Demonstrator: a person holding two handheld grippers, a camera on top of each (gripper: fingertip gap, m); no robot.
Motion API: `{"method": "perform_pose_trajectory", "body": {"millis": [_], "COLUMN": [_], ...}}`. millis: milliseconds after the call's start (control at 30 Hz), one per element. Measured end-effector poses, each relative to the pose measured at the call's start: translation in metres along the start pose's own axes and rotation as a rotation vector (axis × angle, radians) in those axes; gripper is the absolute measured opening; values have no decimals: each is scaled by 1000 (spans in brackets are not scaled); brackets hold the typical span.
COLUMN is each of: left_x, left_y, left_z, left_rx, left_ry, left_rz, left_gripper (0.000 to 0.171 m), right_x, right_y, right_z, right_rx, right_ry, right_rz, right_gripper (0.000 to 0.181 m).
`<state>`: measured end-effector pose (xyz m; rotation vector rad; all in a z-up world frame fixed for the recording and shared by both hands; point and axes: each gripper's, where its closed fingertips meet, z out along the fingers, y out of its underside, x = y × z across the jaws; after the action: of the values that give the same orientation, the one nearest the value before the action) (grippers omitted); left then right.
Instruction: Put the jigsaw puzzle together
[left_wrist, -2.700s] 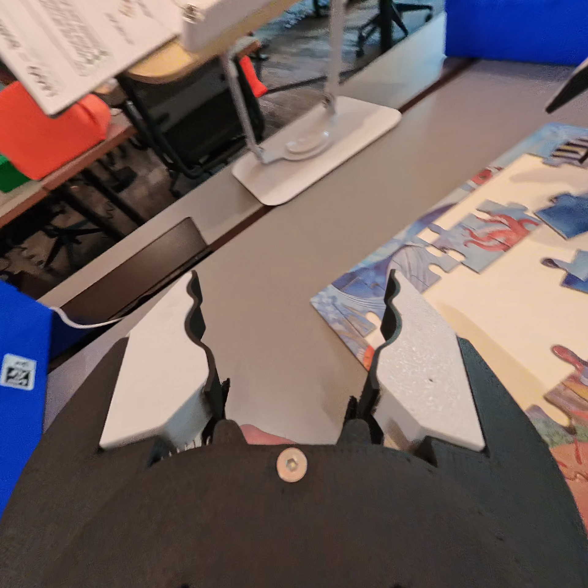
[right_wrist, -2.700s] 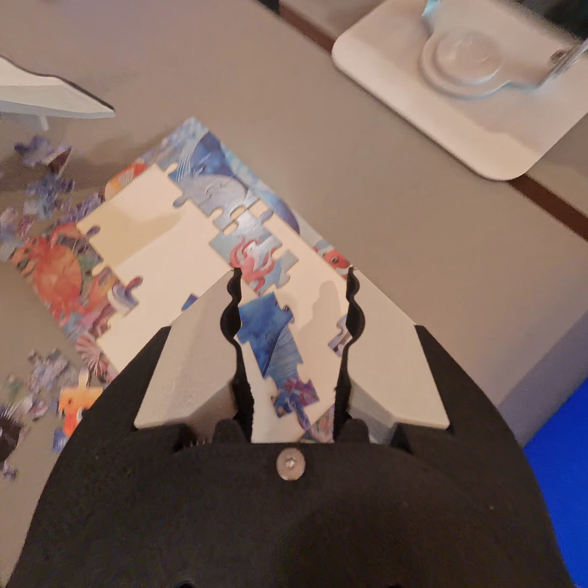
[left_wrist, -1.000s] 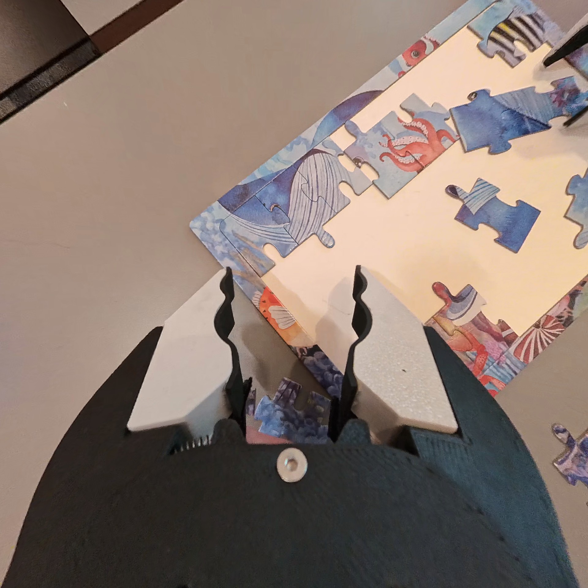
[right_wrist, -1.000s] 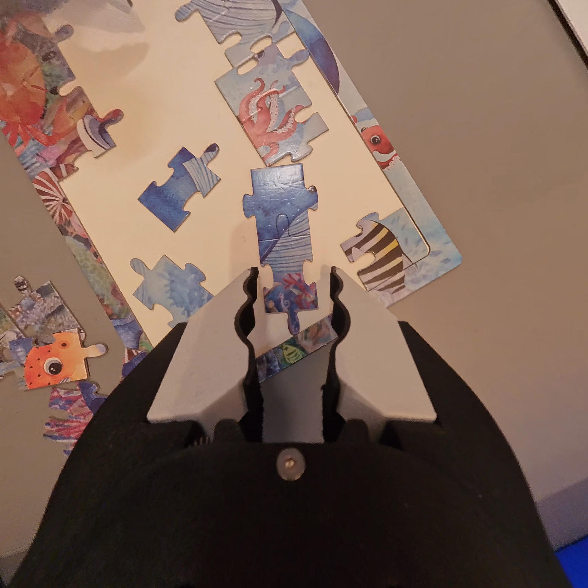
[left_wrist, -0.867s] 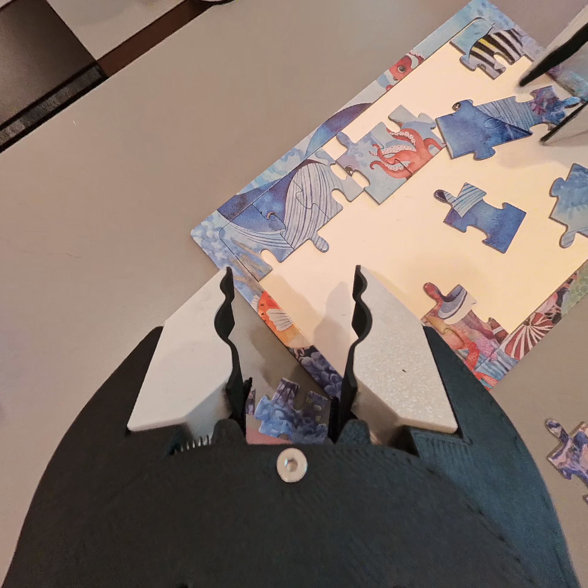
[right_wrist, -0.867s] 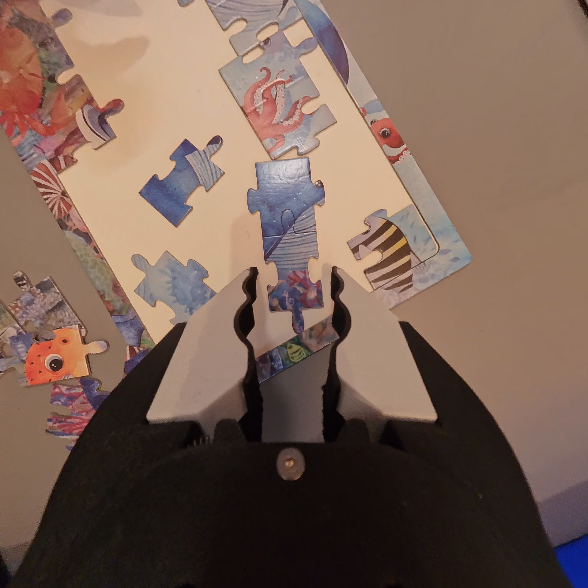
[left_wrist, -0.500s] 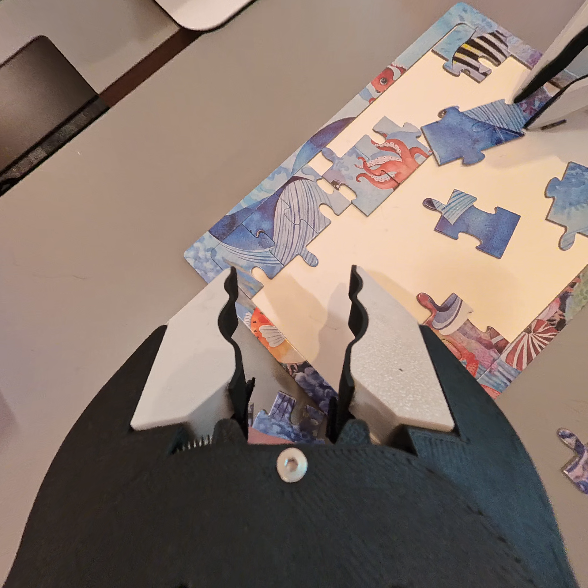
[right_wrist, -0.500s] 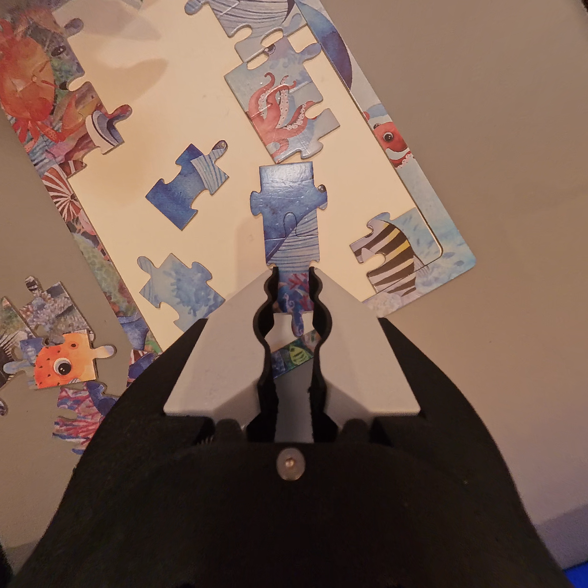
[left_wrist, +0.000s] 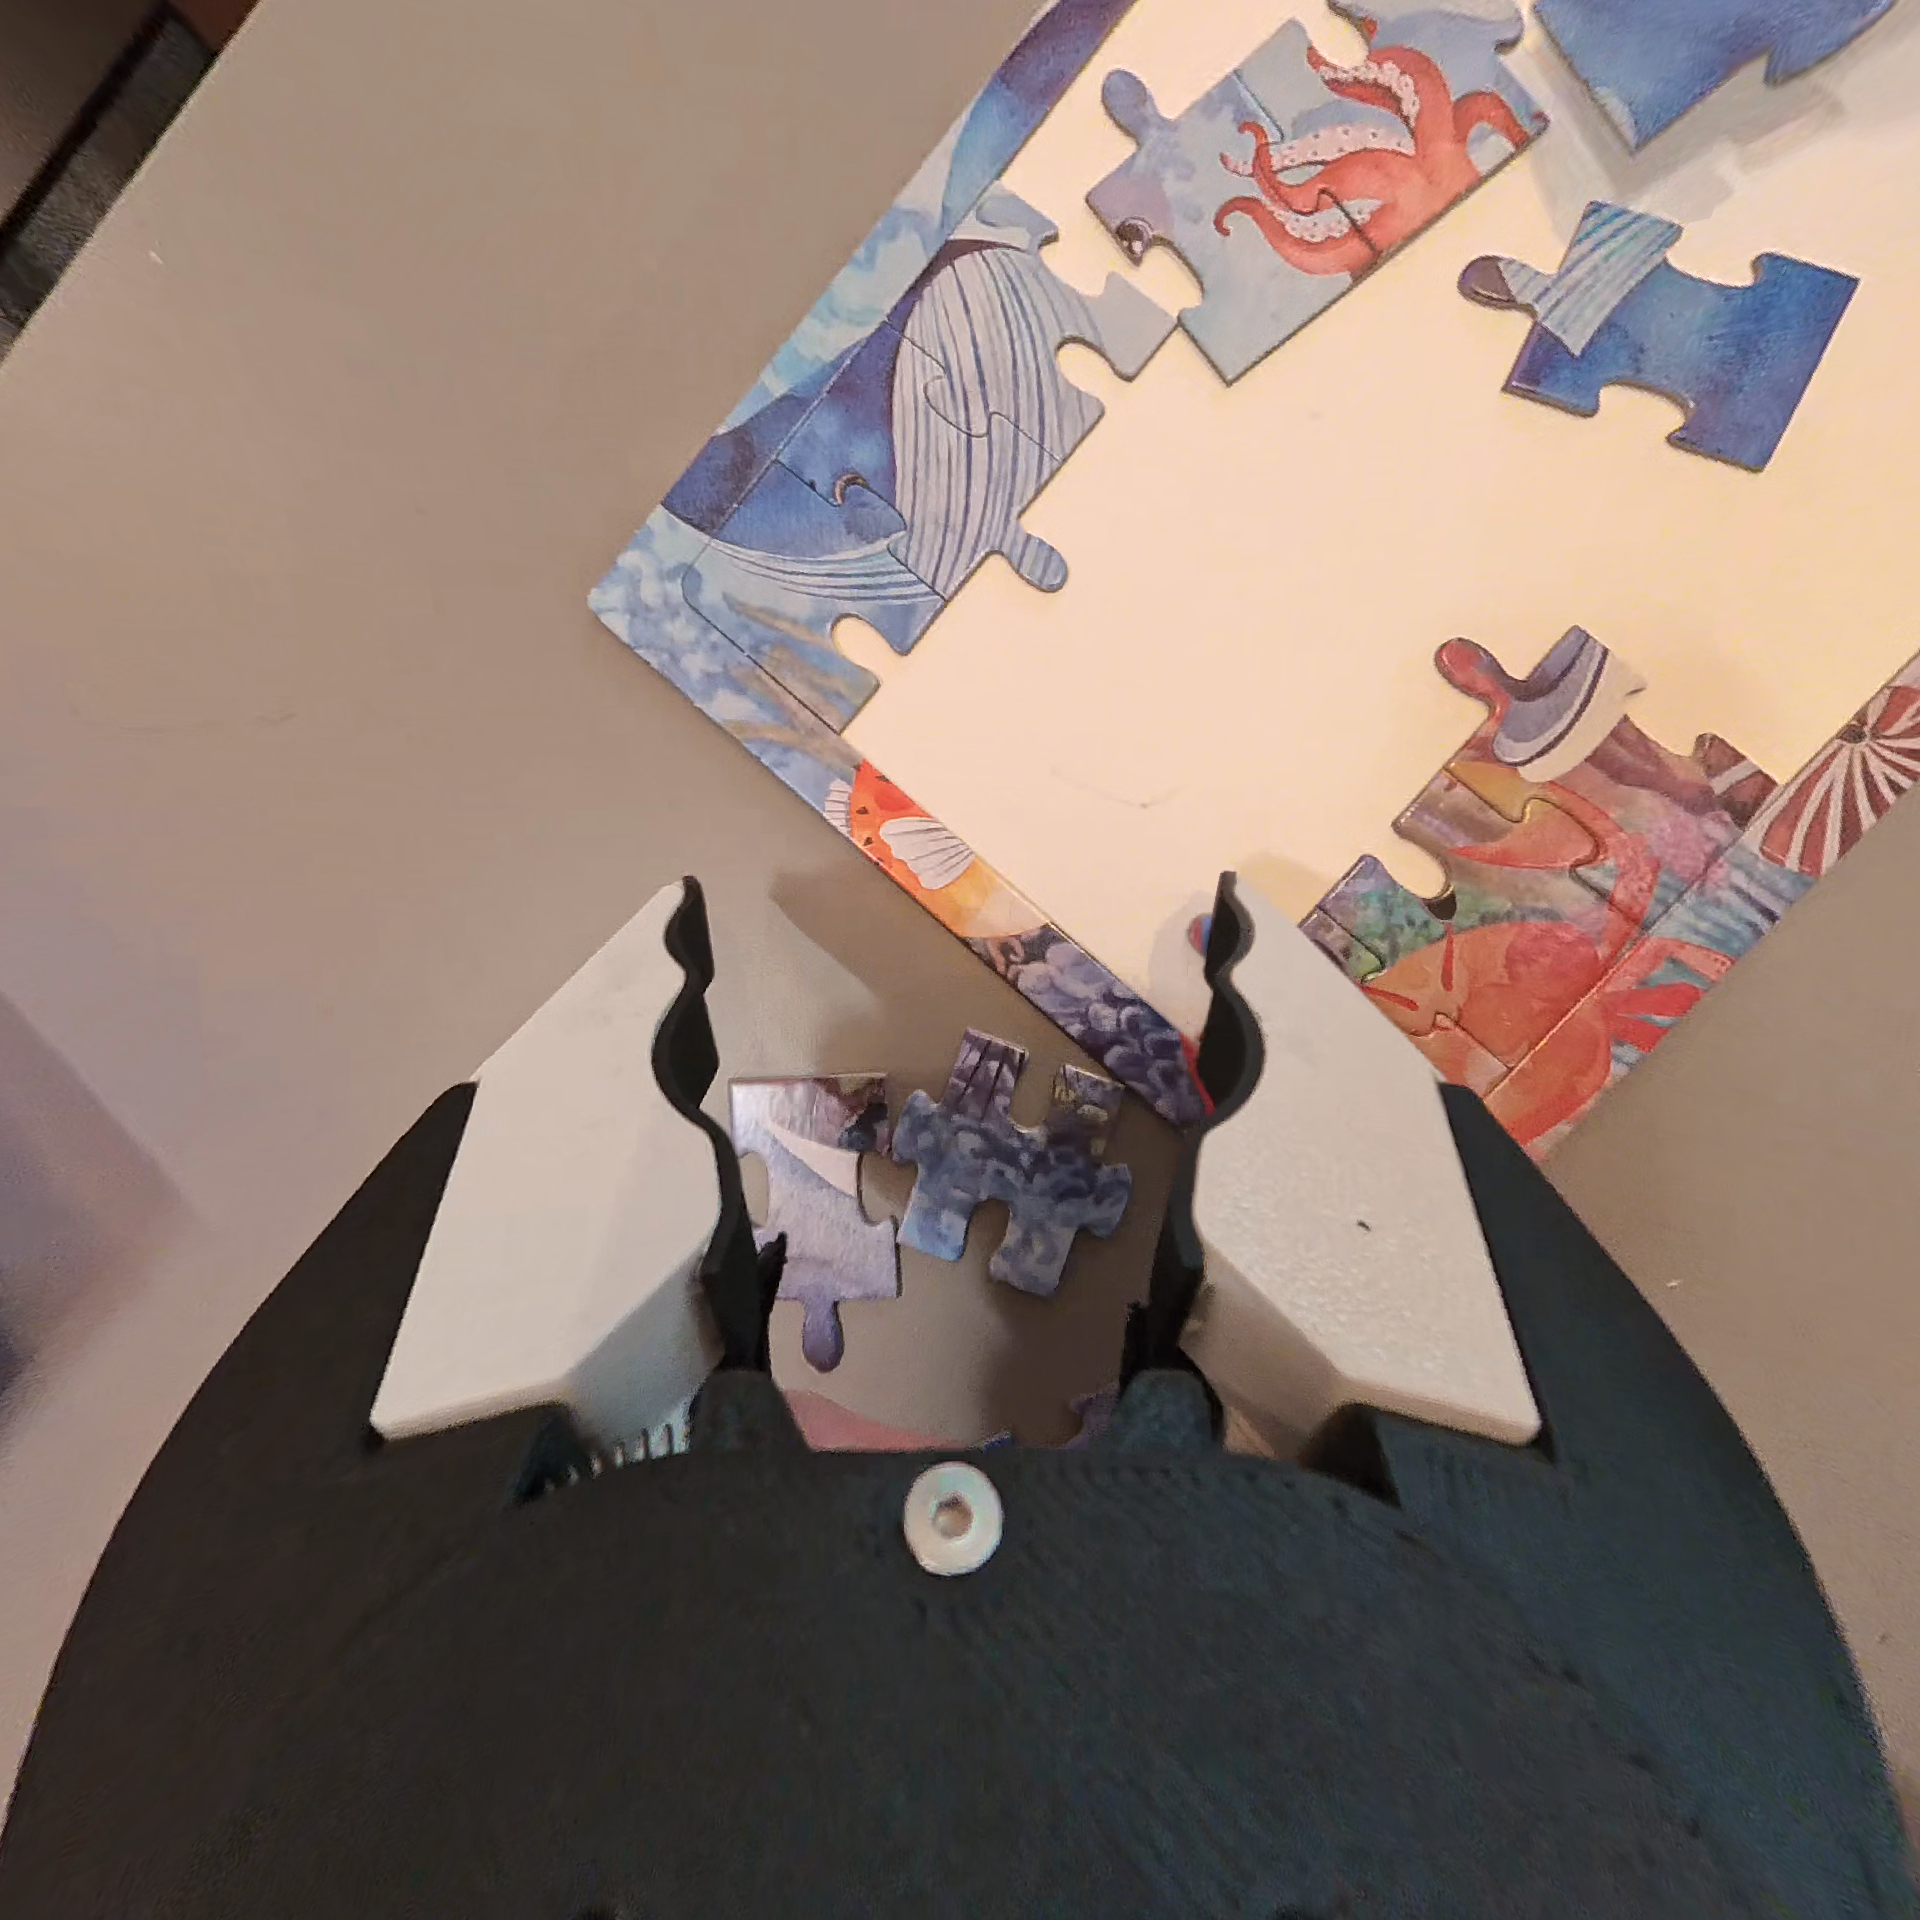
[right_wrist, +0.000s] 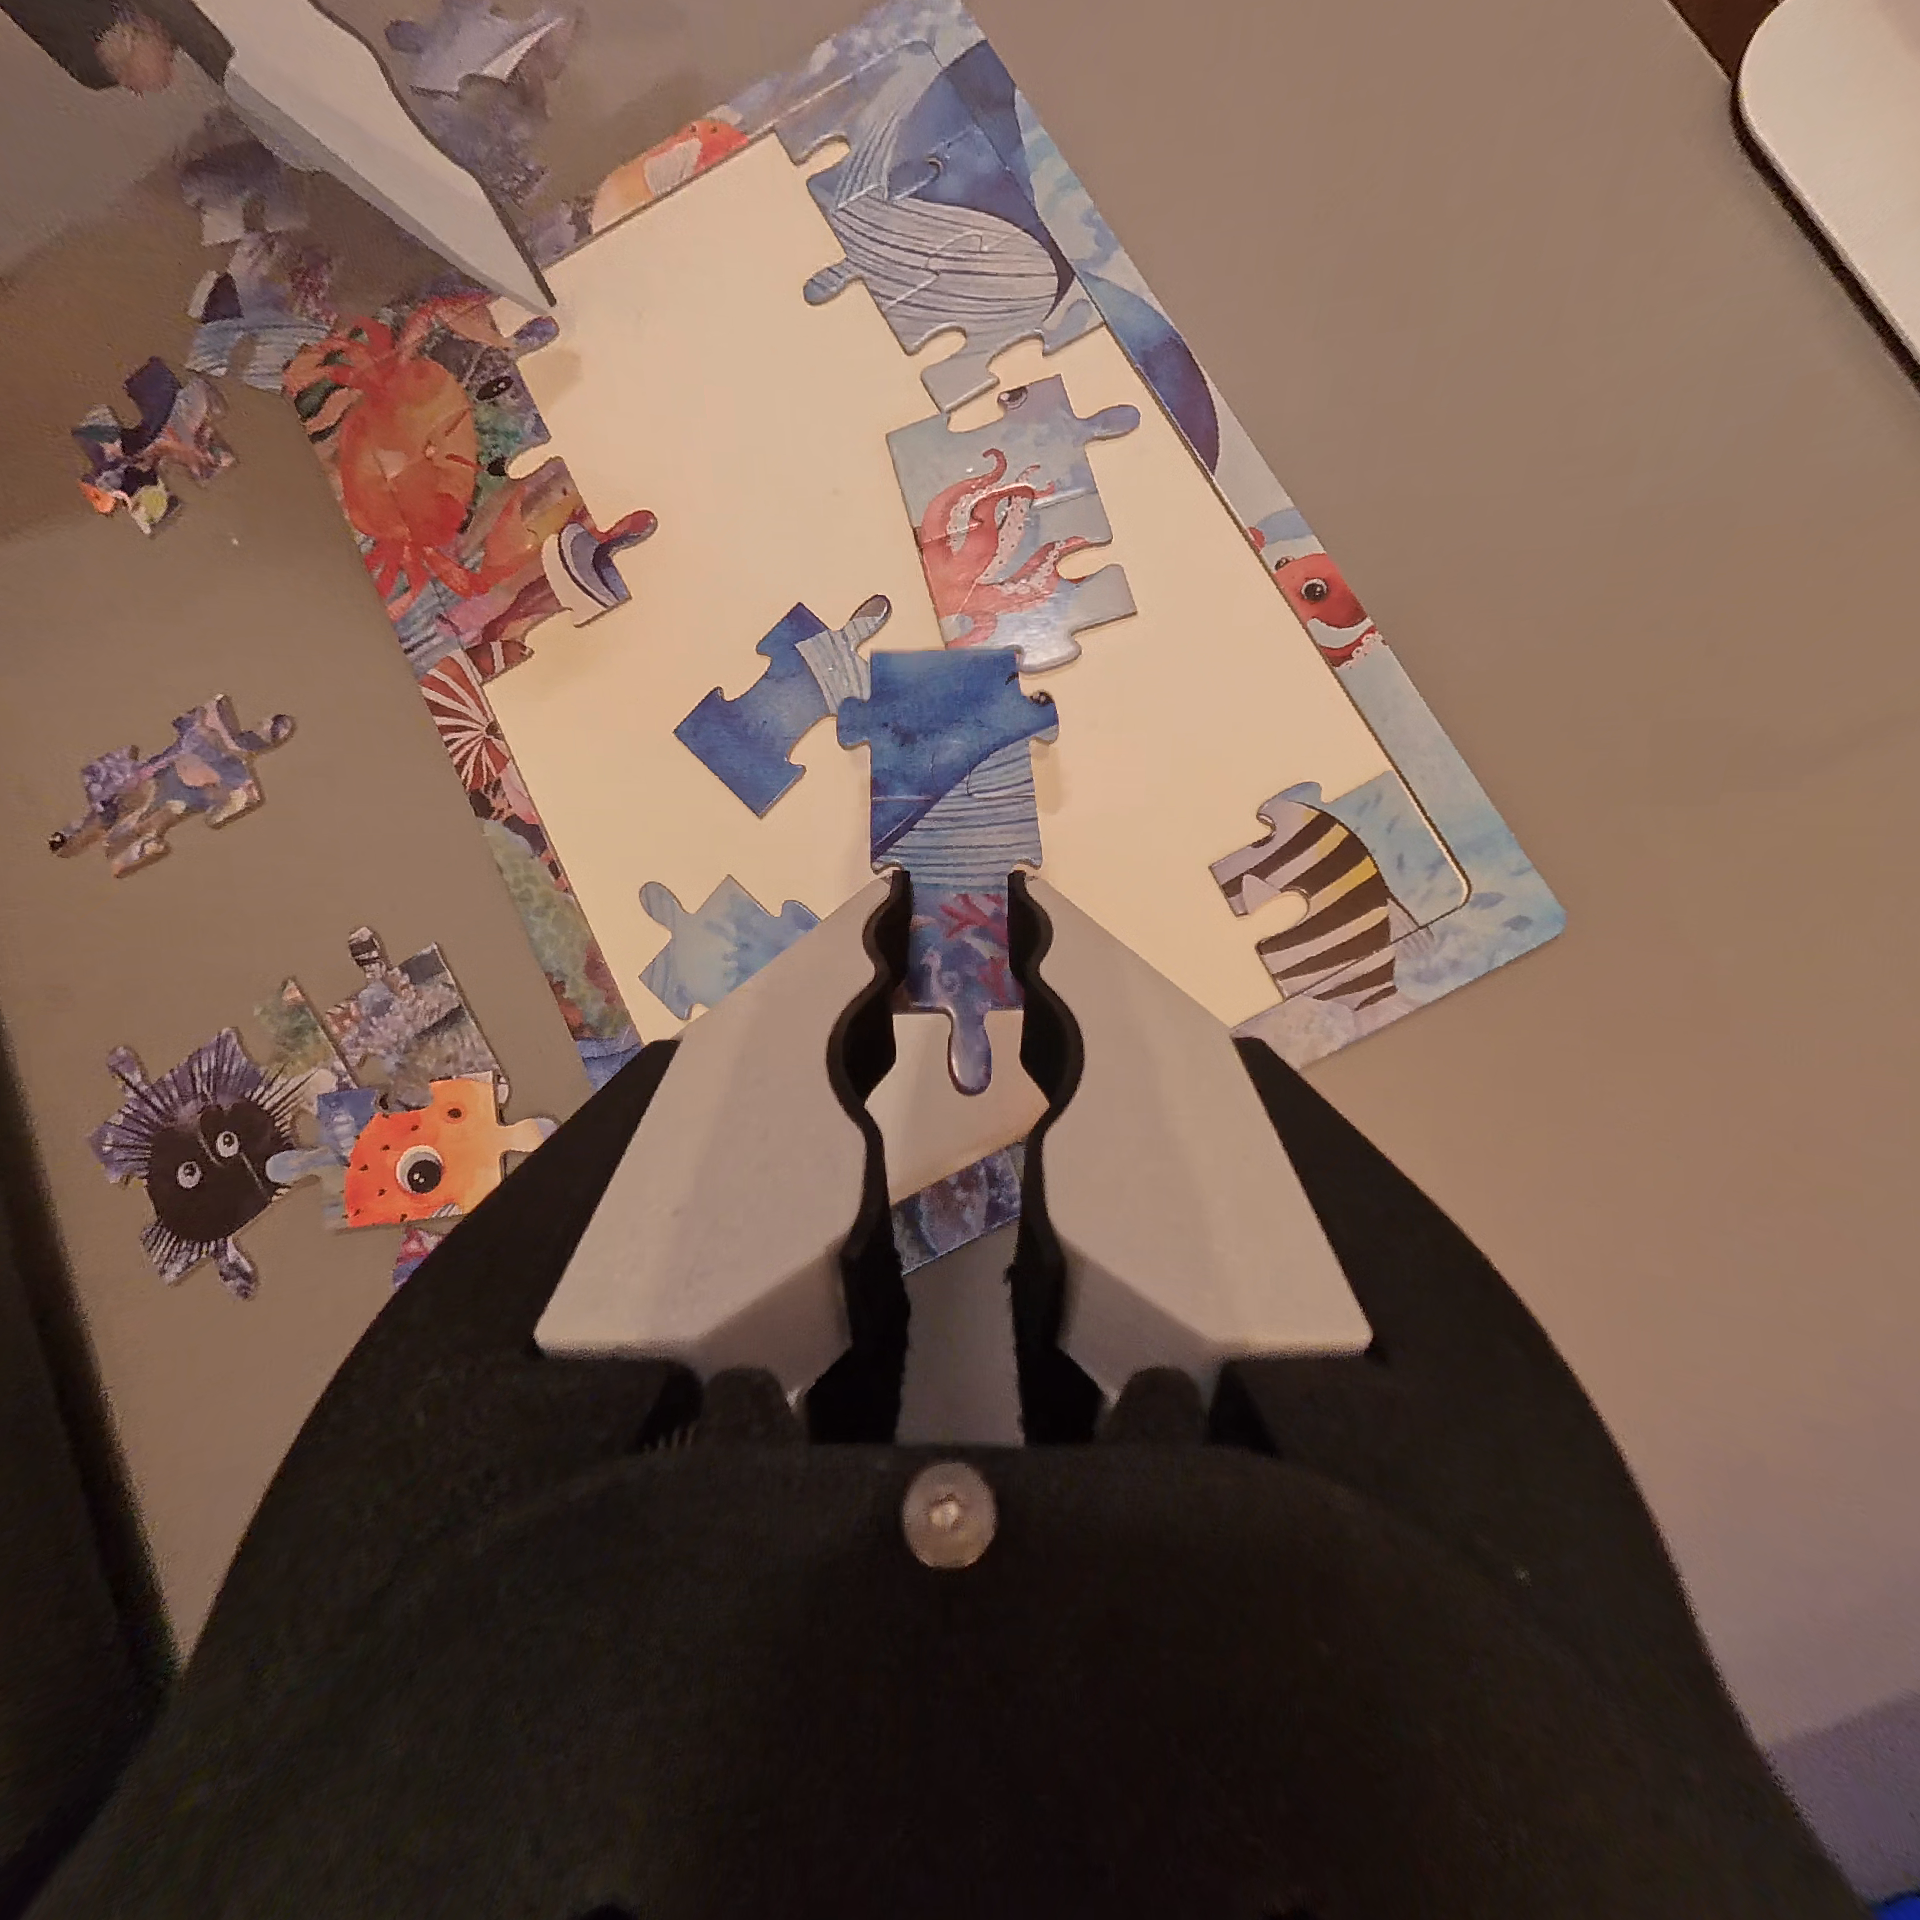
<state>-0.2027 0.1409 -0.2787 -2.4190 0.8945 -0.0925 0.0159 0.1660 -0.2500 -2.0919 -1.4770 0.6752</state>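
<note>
Right gripper (right_wrist: 958, 883) is clamped on a joined blue strip of pieces (right_wrist: 951, 769), held over the cream interior of the puzzle tray (right_wrist: 727, 436), just below the octopus pieces (right_wrist: 1003, 530). Left gripper (left_wrist: 956, 904) stands spread apart over two loose pieces (left_wrist: 1003, 1169) on the table (left_wrist: 312, 520), just off the tray's lower corner

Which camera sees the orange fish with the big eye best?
The right wrist view: the orange fish piece lies whole on the table, beside the puzzle board. The left wrist view does not show it.
</note>
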Motion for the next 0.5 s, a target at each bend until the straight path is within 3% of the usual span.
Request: {"method": "perform_pose_trajectory", "body": {"millis": [200, 500], "left_x": [12, 25], "left_y": [-2, -19], "left_z": [9, 19], "left_rx": [-13, 11], "left_ry": [39, 49], "left_rz": [16, 8], "left_gripper": [96, 98], "right_x": [-10, -44], "right_y": [13, -2], "right_z": [7, 17], "right_rx": [-78, -64], "right_ry": [-44, -140], "right_rz": [-19, -99], "right_gripper": [16, 16]}}
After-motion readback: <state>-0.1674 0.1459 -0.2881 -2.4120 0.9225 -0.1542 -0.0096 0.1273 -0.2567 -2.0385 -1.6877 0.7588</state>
